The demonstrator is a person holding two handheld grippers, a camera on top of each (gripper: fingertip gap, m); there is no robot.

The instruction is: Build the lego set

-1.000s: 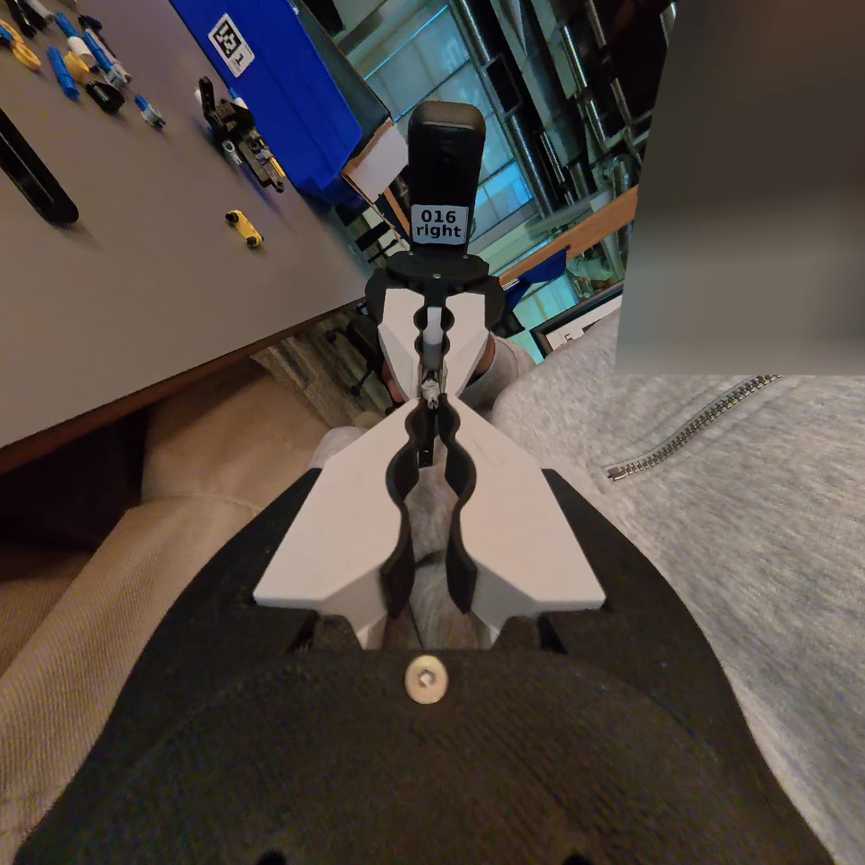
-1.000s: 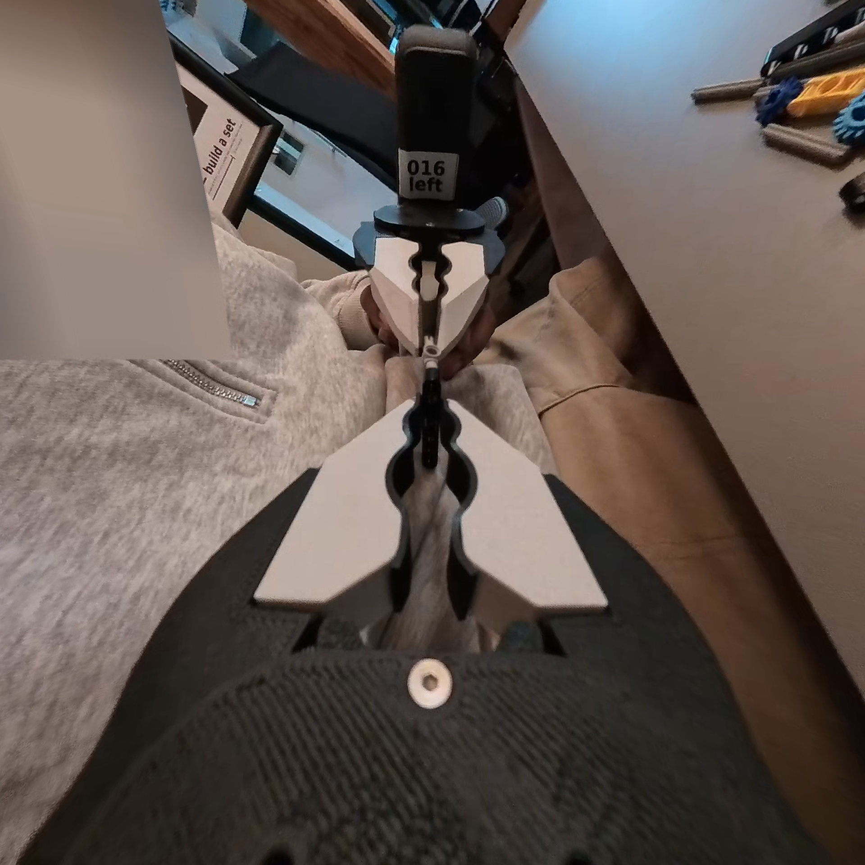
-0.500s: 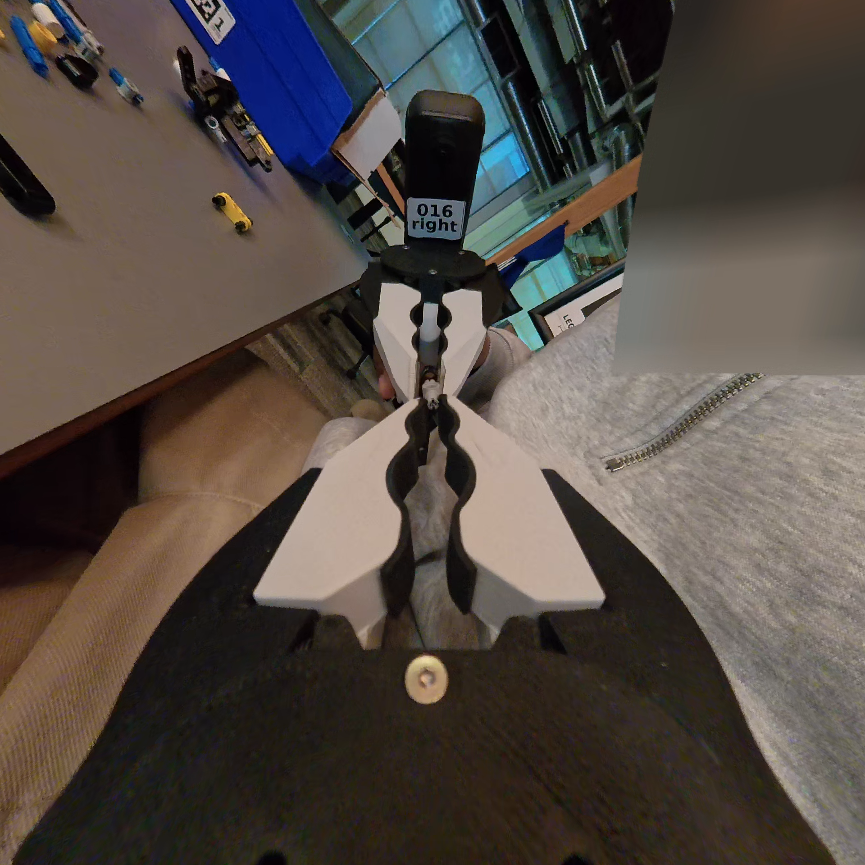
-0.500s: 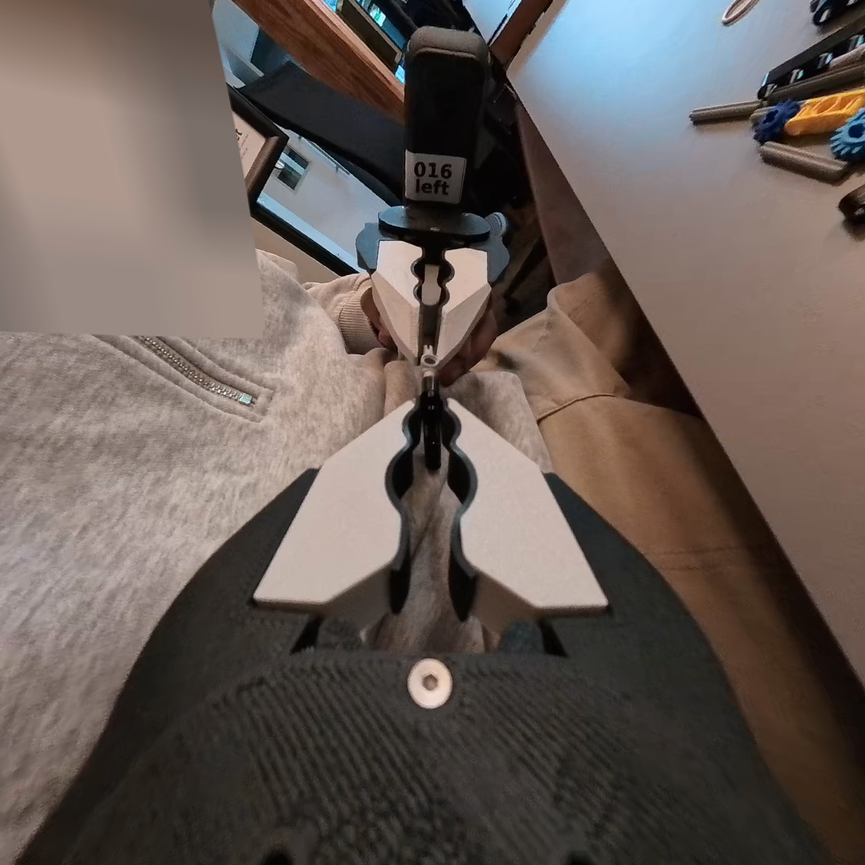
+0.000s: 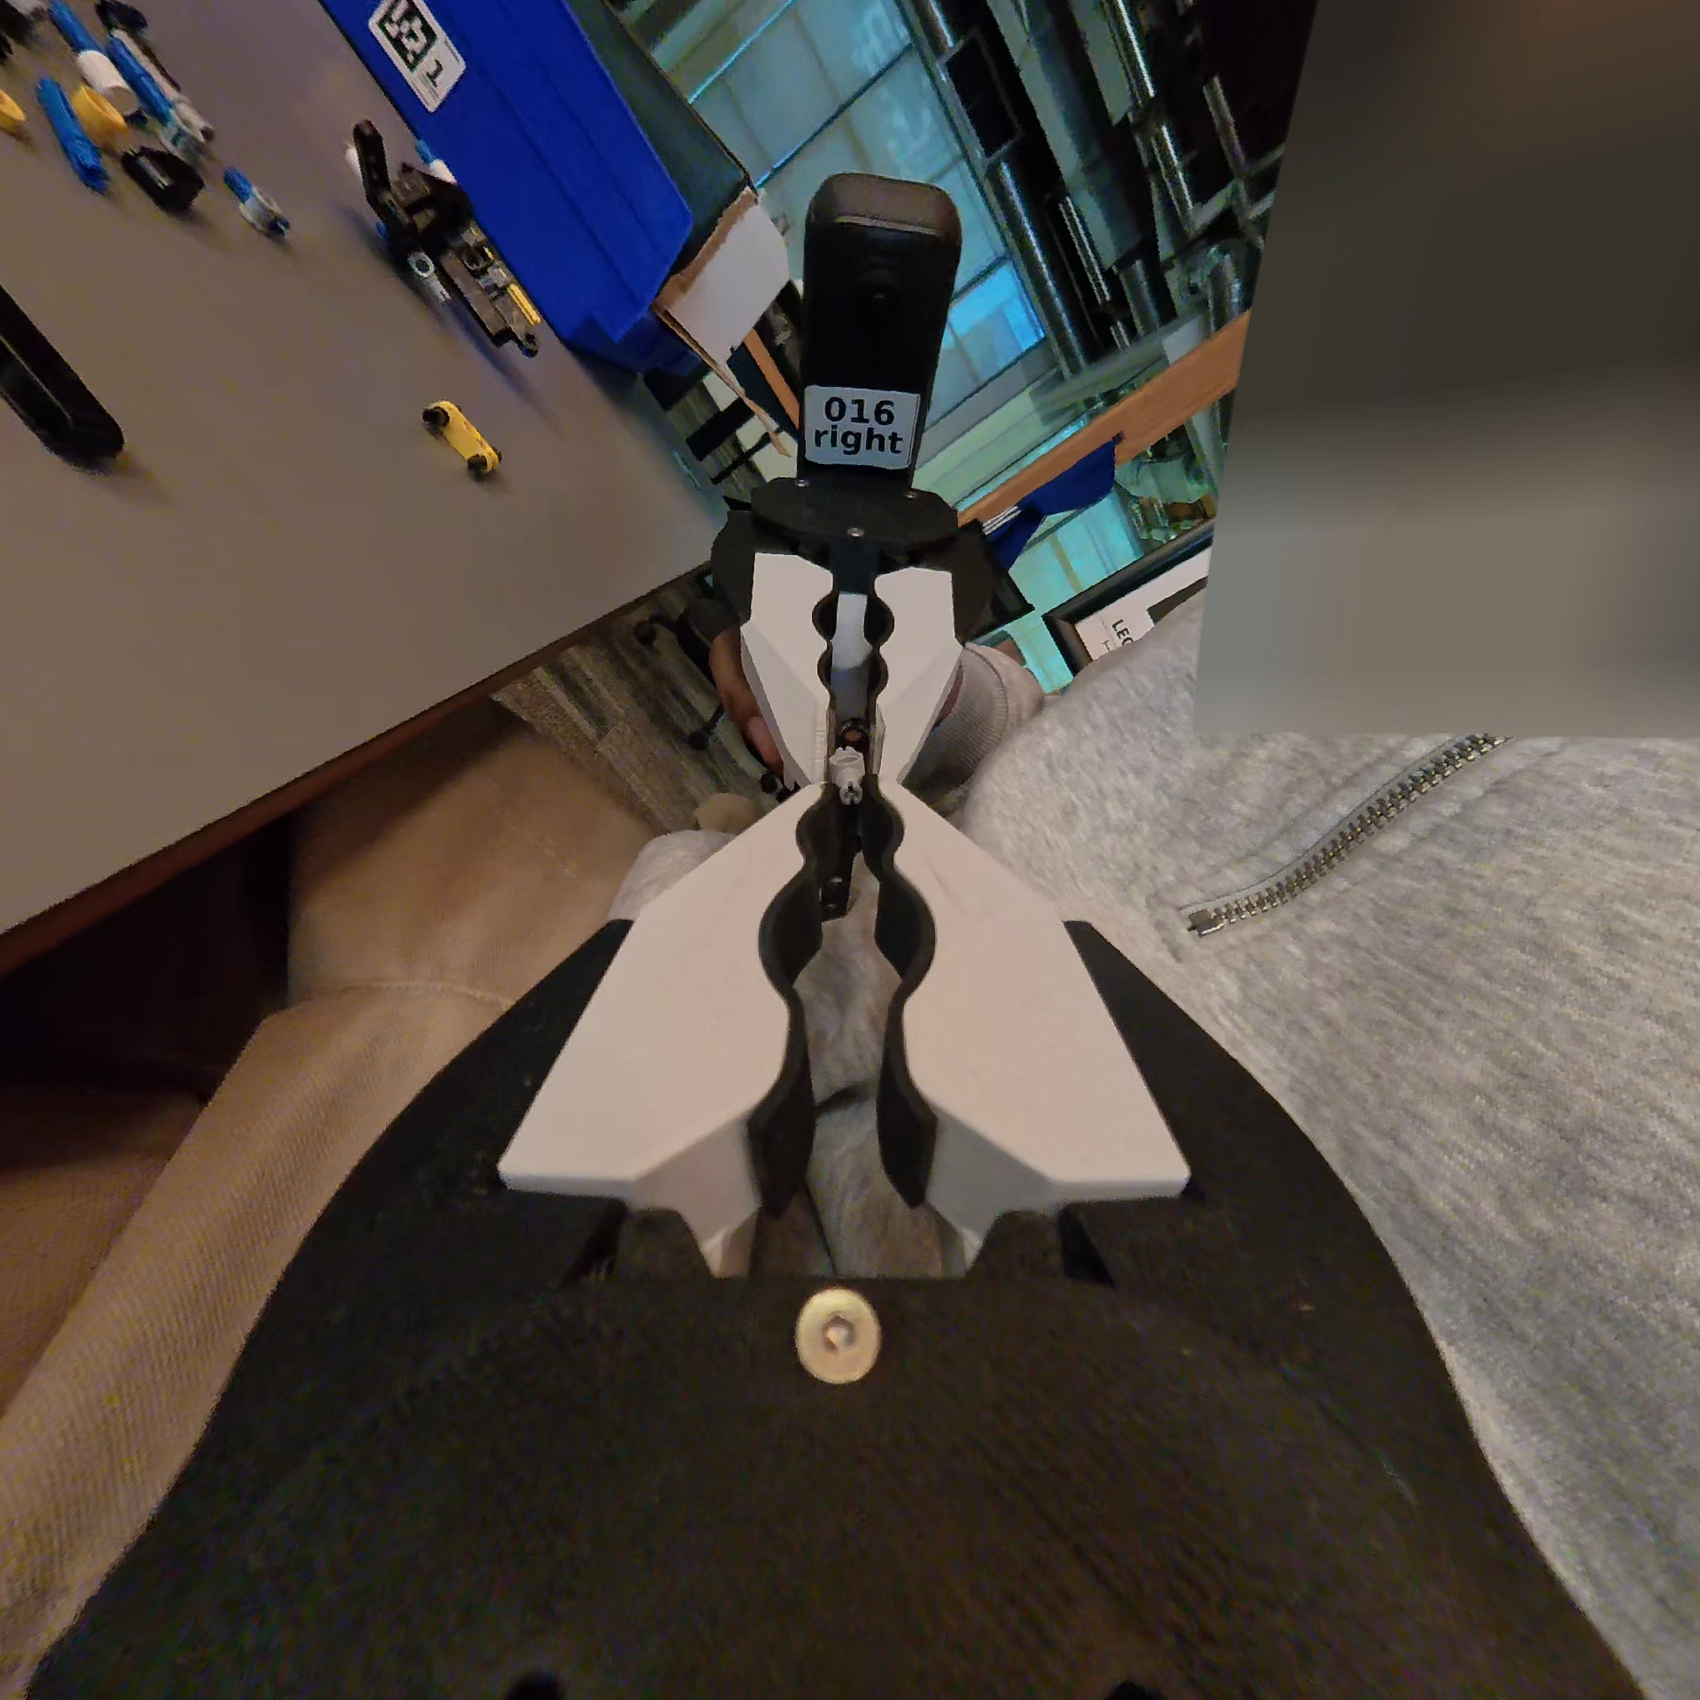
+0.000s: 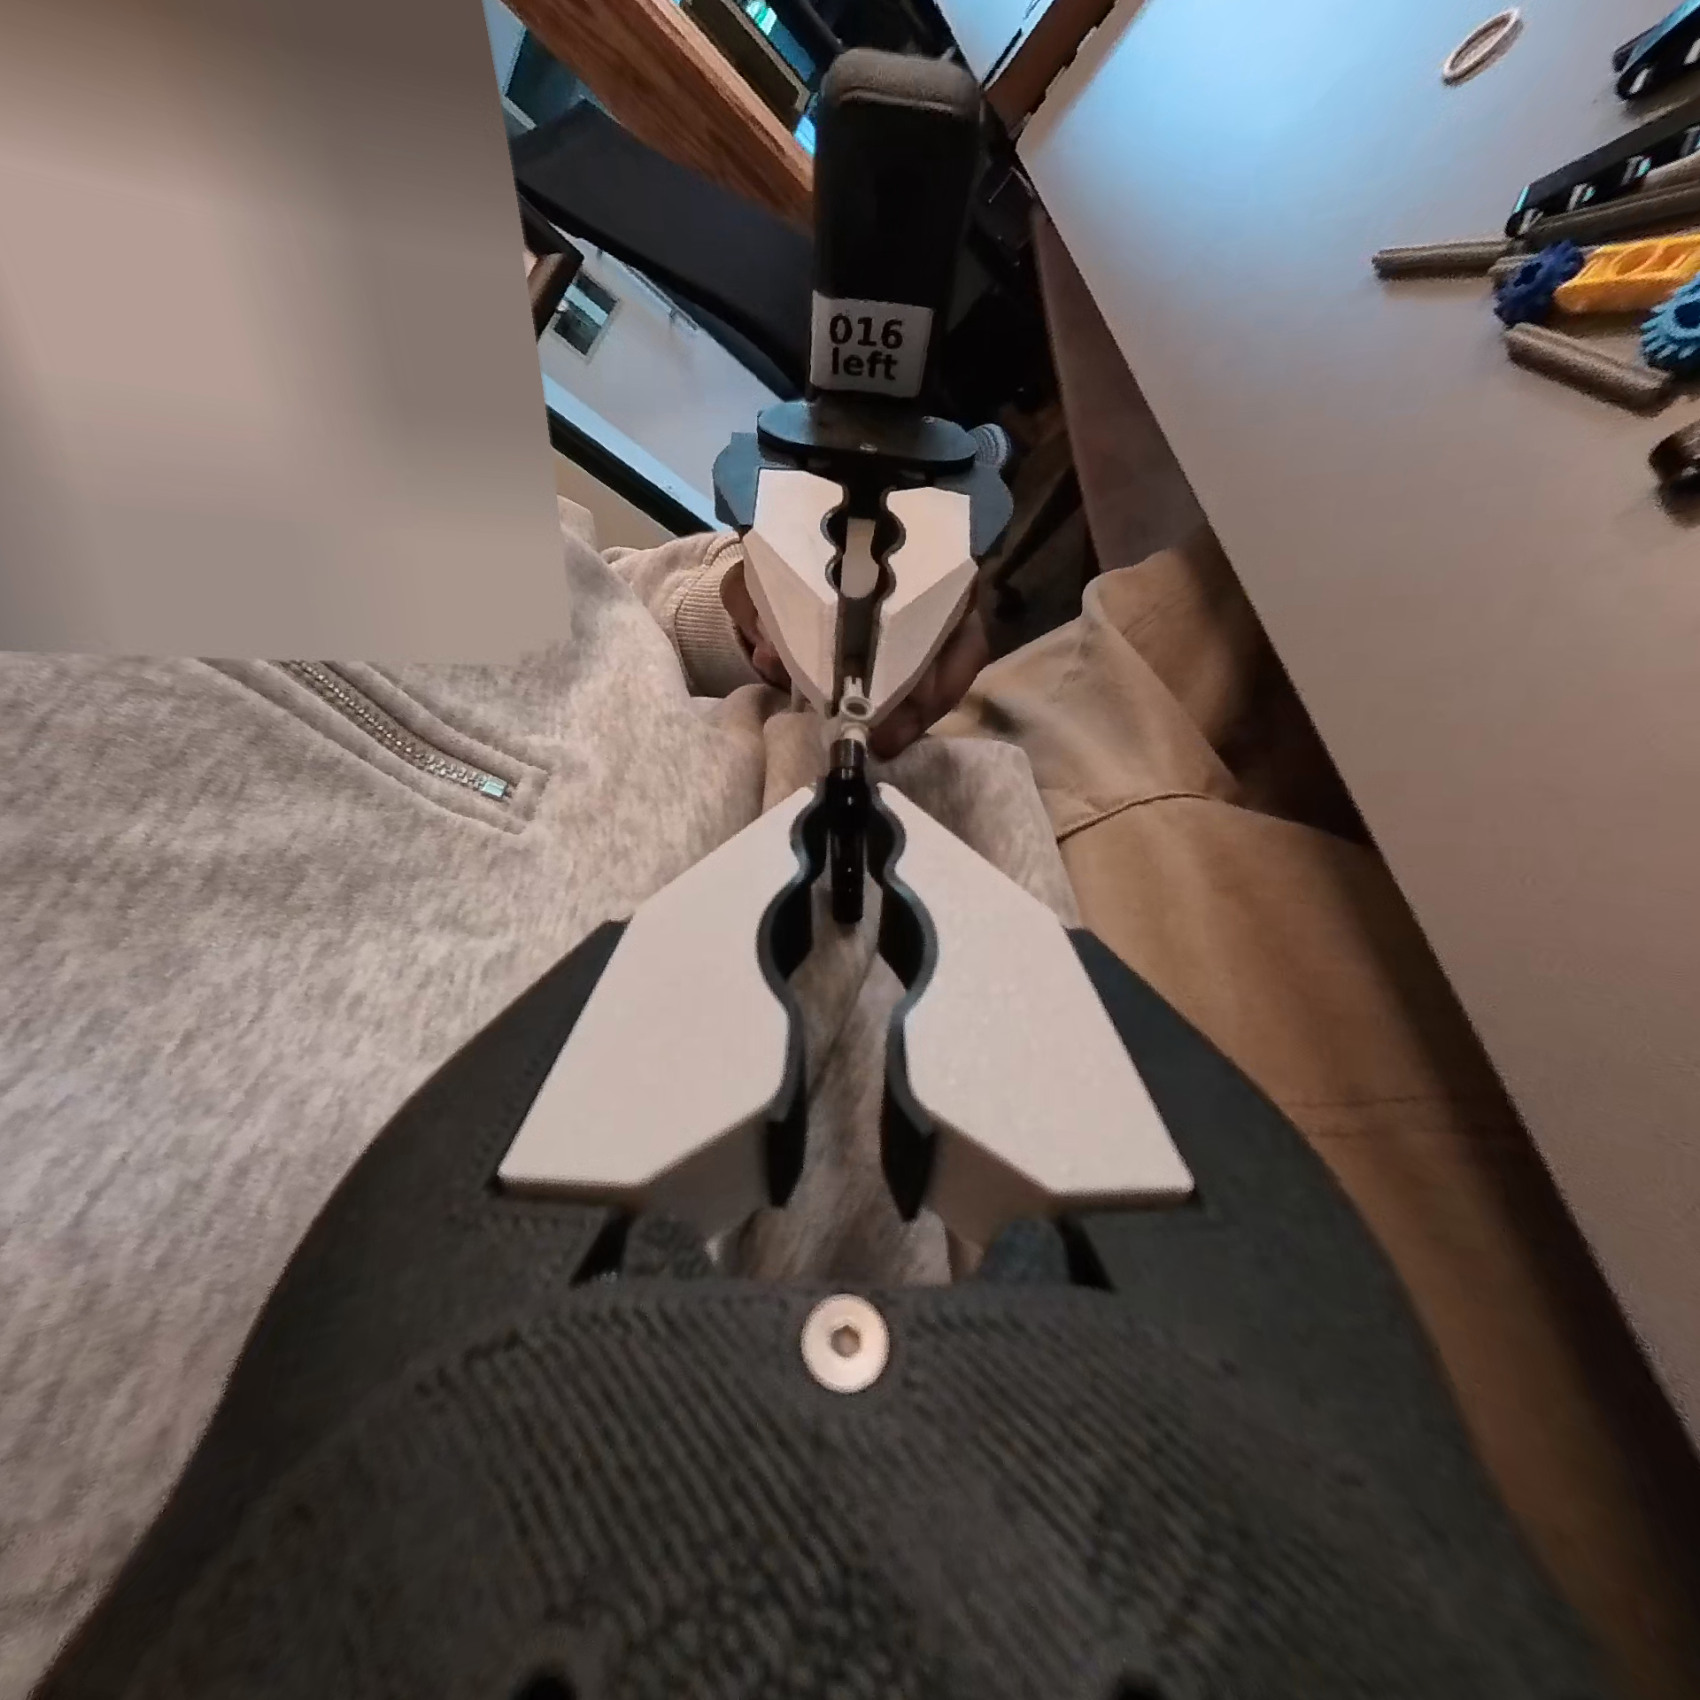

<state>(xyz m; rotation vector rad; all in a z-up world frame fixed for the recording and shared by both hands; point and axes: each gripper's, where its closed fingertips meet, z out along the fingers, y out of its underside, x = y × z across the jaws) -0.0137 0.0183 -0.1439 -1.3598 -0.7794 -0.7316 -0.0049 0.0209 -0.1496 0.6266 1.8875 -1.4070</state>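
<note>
The small white connector piece sits right where your two grippers meet tip to tip, off the tabletop and over your lap, in front of your grey zip sweatshirt. In the right wrist view it joins end to end with a slim black pin.

Your left gripper points straight at the right gripper; each is level and aimed at the other. The left jaws are drawn nearly together at the tips, pinching the white connector piece. The right jaws are likewise narrowed to a sliver, clamped on the black pin.

The tabletop edge runs close beside your hands, with your tan trouser leg beneath it. On the tabletop, well apart from the grippers, lie a yellow beam, a black sub-assembly, a blue bin and blue gears.
</note>
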